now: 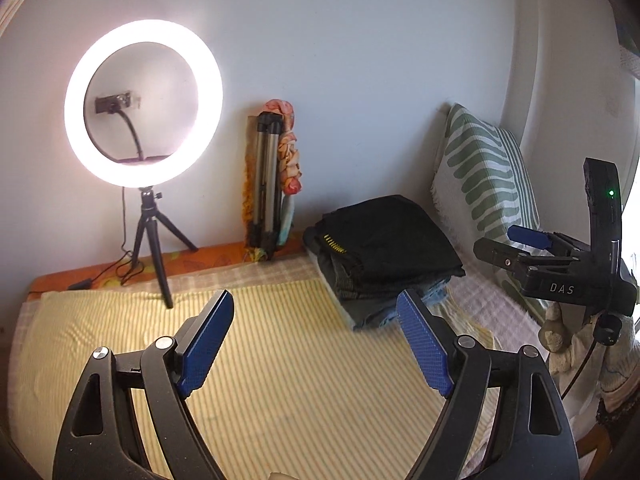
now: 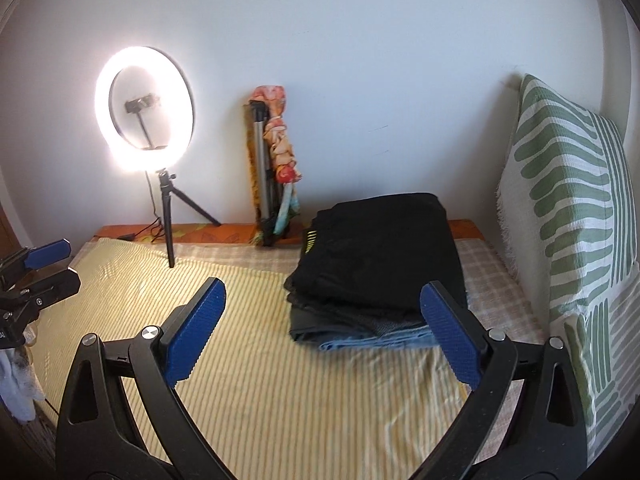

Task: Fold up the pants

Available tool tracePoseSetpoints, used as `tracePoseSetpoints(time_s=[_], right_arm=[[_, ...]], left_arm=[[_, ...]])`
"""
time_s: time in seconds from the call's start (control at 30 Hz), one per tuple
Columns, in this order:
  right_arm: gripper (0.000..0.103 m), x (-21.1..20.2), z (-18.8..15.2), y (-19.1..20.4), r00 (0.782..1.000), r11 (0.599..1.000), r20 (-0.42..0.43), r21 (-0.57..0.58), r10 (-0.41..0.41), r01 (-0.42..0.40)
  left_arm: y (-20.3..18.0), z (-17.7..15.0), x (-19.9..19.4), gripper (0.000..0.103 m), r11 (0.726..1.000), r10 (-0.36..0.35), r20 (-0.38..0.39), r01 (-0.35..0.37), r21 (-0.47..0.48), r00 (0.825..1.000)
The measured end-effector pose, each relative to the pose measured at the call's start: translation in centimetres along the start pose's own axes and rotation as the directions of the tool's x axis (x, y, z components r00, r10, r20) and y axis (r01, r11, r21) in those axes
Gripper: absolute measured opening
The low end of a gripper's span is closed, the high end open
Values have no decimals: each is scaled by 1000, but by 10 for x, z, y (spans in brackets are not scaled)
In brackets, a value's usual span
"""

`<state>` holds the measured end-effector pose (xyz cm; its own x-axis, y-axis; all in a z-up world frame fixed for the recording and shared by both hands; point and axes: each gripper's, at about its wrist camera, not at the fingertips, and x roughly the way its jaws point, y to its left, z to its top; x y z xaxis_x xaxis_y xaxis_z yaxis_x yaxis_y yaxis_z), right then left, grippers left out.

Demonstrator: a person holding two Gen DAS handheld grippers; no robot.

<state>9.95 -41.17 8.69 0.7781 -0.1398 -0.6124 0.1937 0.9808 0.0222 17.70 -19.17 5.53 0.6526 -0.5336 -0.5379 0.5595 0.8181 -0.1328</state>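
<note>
Left gripper (image 1: 316, 344) is hovering over the yellow striped sheet (image 1: 280, 380) on the bed, jaws spread wide with nothing between the blue pads (image 1: 206, 344); right gripper (image 2: 320, 336) is likewise hanging with jaws spread and empty. Folded black pants (image 2: 384, 252) are lying on top of a stack of folded clothes (image 2: 360, 328), at about 1 o'clock from the right gripper and 2 o'clock from the left. A lit ring light (image 1: 143, 102) is standing at 11 o'clock, a green-patterned pillow (image 2: 568, 208) leaning at 3 o'clock.
</note>
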Motion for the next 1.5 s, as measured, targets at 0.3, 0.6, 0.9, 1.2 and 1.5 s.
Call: tracePoseSetpoints(time_s=[0.3, 0.6, 0.9, 1.2, 1.5], right_arm=[[103, -10, -36, 31, 1000, 1000, 12, 10, -12, 12], [103, -11, -63, 48, 996, 996, 26, 13, -86, 86], [103, -9, -80, 62, 993, 994, 31, -9, -111, 112], [103, -8, -87, 62, 993, 994, 42, -1, -107, 107], [103, -8, -87, 62, 993, 994, 57, 12, -108, 107]], left_arm=[[5, -39, -19, 84, 1000, -3, -15, 3, 14, 1000], [13, -63, -21, 84, 1000, -5, -38, 6, 21, 999], [26, -83, -13, 84, 1000, 26, -81, -26, 0, 996], [34, -92, -18, 90, 995, 96, -50, -94, 30, 994], [35, -91, -14, 90, 987, 158, -56, -155, 46, 986]])
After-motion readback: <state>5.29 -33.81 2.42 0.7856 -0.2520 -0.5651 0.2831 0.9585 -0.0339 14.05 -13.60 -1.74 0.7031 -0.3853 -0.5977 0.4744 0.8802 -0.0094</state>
